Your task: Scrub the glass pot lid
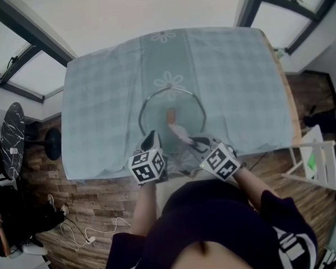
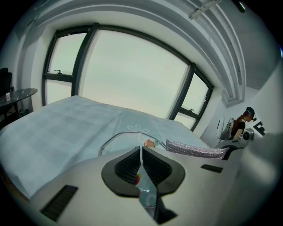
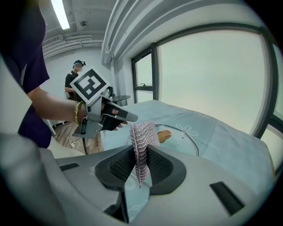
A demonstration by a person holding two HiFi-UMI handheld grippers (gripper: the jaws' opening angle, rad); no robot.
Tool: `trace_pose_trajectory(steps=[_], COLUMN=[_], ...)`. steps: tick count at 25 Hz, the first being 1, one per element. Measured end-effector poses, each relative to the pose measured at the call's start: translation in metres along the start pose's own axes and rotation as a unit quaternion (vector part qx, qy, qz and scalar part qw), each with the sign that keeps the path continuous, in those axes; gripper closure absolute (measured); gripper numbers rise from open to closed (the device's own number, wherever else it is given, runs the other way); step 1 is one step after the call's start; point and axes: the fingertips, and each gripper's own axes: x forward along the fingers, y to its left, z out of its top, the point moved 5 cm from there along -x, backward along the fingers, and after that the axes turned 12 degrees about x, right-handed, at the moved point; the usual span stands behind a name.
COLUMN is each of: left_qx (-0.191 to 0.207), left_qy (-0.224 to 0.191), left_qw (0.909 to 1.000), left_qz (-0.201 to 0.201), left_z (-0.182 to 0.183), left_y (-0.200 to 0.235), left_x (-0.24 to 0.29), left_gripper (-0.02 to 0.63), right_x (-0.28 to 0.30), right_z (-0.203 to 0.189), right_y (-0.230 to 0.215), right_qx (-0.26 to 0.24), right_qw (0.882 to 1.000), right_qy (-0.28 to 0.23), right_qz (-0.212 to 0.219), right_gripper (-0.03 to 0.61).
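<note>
The glass pot lid point(image 1: 184, 105) lies flat on the pale blue tablecloth point(image 1: 99, 106), its wooden knob point(image 1: 171, 115) at the middle. My left gripper point(image 1: 154, 135) is shut with nothing visibly between its jaws, its tips over the lid's near left rim. In the left gripper view the lid's rim point(image 2: 118, 136) and knob point(image 2: 149, 143) show just beyond the shut jaws point(image 2: 141, 150). My right gripper point(image 1: 195, 142) is shut on a silvery mesh scrub cloth point(image 1: 180, 134), which stands up out of the jaws point(image 3: 141, 154) above the lid's near part point(image 3: 185, 137). The left gripper point(image 3: 131, 118) hangs beside that cloth point(image 3: 142, 137).
The table's near edge point(image 1: 114, 172) runs just in front of both grippers. A black round side table point(image 1: 12, 139) stands at the left, a white frame point(image 1: 318, 162) at the right, and cables point(image 1: 89, 233) lie on the wooden floor. A person point(image 3: 76, 75) stands far back.
</note>
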Motion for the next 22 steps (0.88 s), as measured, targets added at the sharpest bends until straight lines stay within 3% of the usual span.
trace_pose_trajectory(steps=[12,22], left_qx=[0.033,0.057], left_qy=[0.022,0.044], left_qw=[0.9992,0.9974], left_qz=[-0.007,-0.007], left_z=[0.005,0.005], left_y=[-0.033,-0.044], left_x=[0.047,0.085], left_gripper=[0.592,0.386], right_x=[-0.027,-0.027], right_z=[0.006,0.009], right_y=[-0.065,-0.085], right_qx=[0.046,0.059], right_qw=[0.997,0.997], right_qy=[-0.046,-0.049], right_qz=[-0.033,-0.023], right_gripper=[0.495,0.495])
